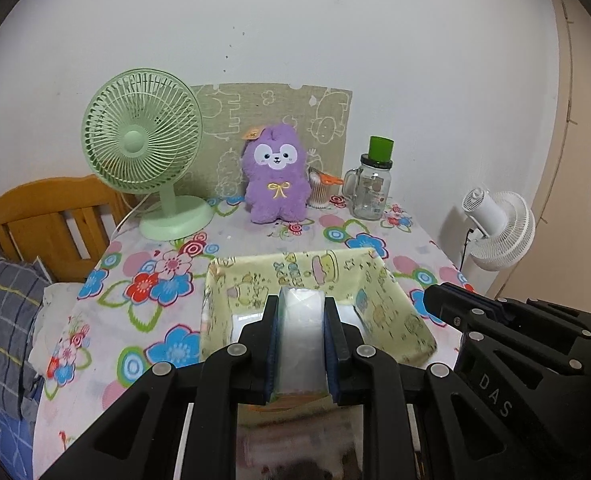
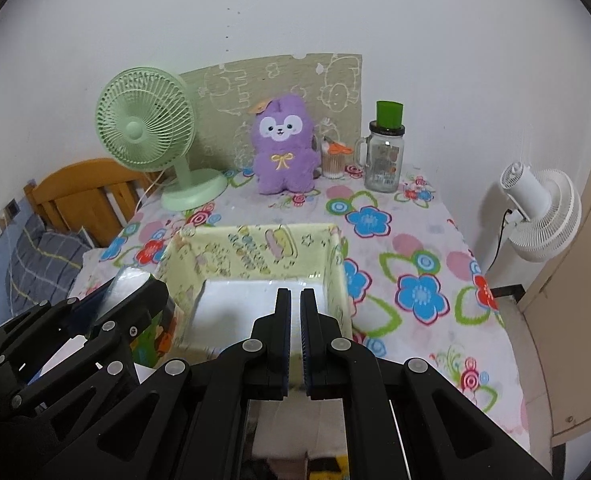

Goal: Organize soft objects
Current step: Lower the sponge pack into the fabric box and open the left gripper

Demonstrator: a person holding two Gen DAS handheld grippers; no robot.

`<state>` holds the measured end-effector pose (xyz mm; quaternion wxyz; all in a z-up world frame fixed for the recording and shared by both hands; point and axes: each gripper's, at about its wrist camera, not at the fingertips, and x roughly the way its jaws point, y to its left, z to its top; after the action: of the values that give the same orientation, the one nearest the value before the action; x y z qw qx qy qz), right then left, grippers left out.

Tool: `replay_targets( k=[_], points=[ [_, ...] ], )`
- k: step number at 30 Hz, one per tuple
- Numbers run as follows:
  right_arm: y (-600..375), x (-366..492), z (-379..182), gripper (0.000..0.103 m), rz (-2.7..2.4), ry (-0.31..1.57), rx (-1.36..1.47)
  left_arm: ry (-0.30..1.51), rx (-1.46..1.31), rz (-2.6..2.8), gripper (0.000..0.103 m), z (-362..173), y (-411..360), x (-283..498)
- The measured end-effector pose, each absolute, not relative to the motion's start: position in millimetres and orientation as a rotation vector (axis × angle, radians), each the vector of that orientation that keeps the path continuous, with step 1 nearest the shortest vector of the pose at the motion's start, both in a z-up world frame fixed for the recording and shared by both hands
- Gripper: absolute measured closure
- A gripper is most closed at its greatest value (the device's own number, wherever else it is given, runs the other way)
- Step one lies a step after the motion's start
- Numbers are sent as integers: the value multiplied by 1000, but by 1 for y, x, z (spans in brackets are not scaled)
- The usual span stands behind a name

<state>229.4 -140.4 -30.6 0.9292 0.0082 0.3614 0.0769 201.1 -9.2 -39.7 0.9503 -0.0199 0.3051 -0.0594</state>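
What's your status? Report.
Left gripper shut on clear soft pack; right gripper shut. Yellow fabric bin ahead. Path clear.

White wall stood behind, few dark specks on it. Surface wore floral cloth in blue, red, green. Wooden bed headboard sat at left, plaid blue-grey bedding beside it. White fan stood at right, cord plugged at wall. Beige panel lined right edge. Light even, soft.

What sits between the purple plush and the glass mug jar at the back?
A small clear container of cotton swabs with an orange lid, plain in both wrist views, between plush and jar.
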Motion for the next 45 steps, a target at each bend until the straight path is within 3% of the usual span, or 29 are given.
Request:
replay_targets(
  k=[4, 6, 10, 20, 32, 33, 34, 35, 36, 37, 38, 45],
  points=[
    [-138, 249, -37, 95, 149, 752, 14, 635, -37, -128, 84, -46, -7, 220],
    [-136, 258, -41, 95, 154, 756, 13, 654, -43, -118, 70, -52, -6, 231],
    [-133, 272, -47, 95, 170, 778, 13, 683, -58, -100, 60, -64, -2, 243],
    [-132, 281, -55, 95, 169, 799, 19, 728, -35, -79, 23, -77, 1, 246],
    [-114, 244, -44, 93, 229, 750, -68, 706, -39, -98, 24, -67, -13, 207],
    [-114, 241, -43, 90, 212, 754, -68, 709, -39, -95, 25, -66, -14, 204],
    [-114, 238, -43, 79, 182, 752, -80, 709, -40, -97, 25, -66, -14, 201],
    [-116, 233, -42, 58, 158, 744, -85, 709, -46, -102, 25, -66, -14, 198],
    [-118, 229, -41, 44, 161, 736, -69, 704, -54, -109, 25, -64, -14, 194],
    [-123, 224, -40, 23, 179, 720, -30, 686, -43, -107, 25, -61, -16, 189],
    [-125, 220, -40, 14, 200, 715, -4, 673, -22, -97, 25, -59, -19, 184],
    [-129, 188, -33, 13, 171, 694, -10, 657, -27, -123, 25, -55, -24, 158]
  ],
)
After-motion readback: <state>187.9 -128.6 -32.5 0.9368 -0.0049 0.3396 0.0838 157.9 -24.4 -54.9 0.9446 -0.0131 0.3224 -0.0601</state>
